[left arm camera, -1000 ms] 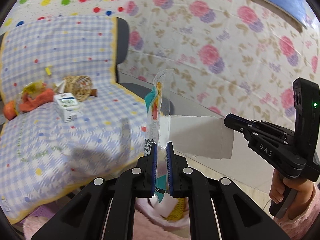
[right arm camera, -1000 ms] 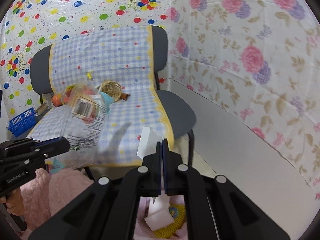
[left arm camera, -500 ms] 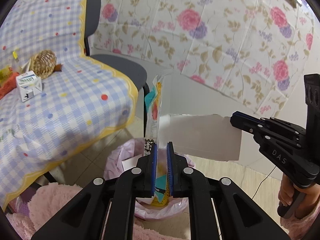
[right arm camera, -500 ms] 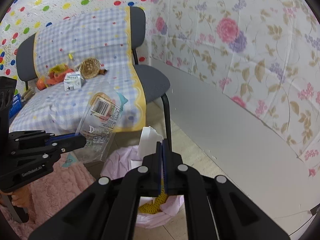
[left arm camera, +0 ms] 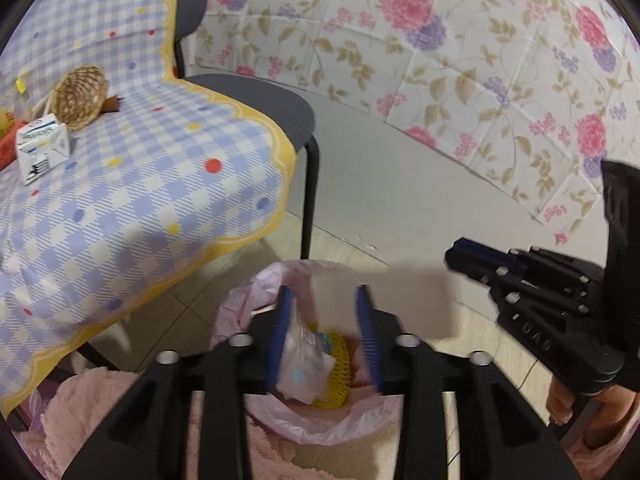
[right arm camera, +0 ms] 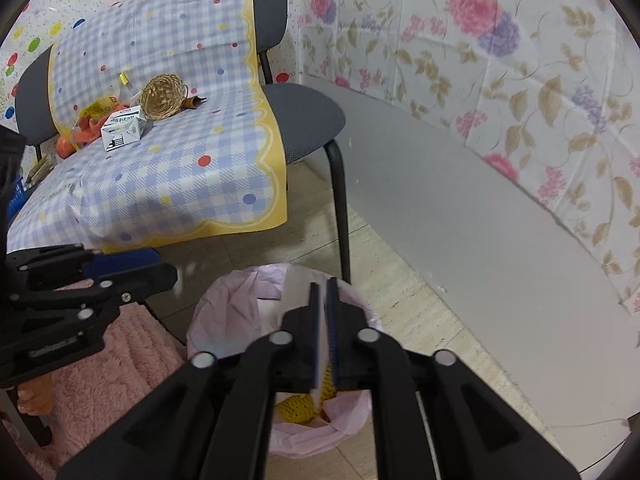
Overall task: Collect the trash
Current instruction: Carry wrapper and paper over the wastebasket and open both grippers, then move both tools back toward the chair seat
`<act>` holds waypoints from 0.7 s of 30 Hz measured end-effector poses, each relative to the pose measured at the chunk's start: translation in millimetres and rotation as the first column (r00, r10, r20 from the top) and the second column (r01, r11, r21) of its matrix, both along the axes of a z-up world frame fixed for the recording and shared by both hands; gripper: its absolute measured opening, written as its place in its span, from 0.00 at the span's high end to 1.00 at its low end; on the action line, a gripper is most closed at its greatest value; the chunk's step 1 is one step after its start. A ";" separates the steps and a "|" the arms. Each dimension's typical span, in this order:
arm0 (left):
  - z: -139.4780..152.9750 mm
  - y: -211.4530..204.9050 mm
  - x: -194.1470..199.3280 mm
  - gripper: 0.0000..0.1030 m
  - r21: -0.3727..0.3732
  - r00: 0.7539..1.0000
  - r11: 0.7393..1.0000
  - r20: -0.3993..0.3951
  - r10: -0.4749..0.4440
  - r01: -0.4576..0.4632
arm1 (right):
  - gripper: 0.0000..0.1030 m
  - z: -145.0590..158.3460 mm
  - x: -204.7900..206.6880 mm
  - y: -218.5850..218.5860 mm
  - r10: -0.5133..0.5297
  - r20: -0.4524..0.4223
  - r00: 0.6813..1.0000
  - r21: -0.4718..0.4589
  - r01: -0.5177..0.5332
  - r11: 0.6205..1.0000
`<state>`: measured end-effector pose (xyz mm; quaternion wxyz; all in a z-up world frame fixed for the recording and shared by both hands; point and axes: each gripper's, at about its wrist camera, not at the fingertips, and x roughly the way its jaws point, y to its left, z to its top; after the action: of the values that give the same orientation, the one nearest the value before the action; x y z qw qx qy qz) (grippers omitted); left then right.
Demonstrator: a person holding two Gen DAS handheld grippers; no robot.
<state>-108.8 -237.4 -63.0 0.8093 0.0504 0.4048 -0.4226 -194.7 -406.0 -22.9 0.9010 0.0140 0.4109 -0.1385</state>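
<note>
Left wrist view
Your left gripper [left arm camera: 324, 336]: jaws just opened, standing apart; the clear plastic wrapper [left arm camera: 302, 364] lies loose below them, no pad pressing it.
Bin: pink-lined bin [left arm camera: 256, 300] directly under your fingers, yellow foam net [left arm camera: 336, 380] inside.
Card: white paper card [left arm camera: 400, 304] blurred, just ahead of the jaws, over the bin.
Up-left: milk carton [left arm camera: 42, 152] and wicker ball [left arm camera: 80, 96] on the checked cloth [left arm camera: 140, 184].

Right wrist view
Your right gripper [right arm camera: 325, 332]: jaws just parted to a narrow gap; the white card [right arm camera: 298, 292] sits between them, blurred. I cannot tell if the pads press it.
Bin [right arm camera: 224, 316]: under your fingertips.
Left gripper [right arm camera: 132, 268]: to your left.
</note>
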 end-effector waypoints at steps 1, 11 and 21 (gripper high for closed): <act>4.0 4.0 0.5 0.60 -0.005 1.000 1.000 0.014 0.010 -0.010 | 0.66 0.2 0.2 0.8 -0.003 0.001 1.000 -0.001 0.003 1.000; 41.3 50.3 -1.3 0.48 -0.059 0.982 0.987 0.106 0.155 -0.149 | 0.61 42.7 -12.5 -2.3 -0.018 0.135 0.991 0.024 0.015 1.000; 67.1 106.1 -1.2 0.45 -0.025 0.932 0.950 0.184 0.311 -0.312 | 0.61 61.9 7.2 28.7 0.087 0.184 0.979 0.122 -0.110 0.986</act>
<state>-110.0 -131.4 4.1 0.9002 0.0267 0.3312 -0.2815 -187.6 -377.4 39.0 0.9369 0.0650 0.3373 -0.0646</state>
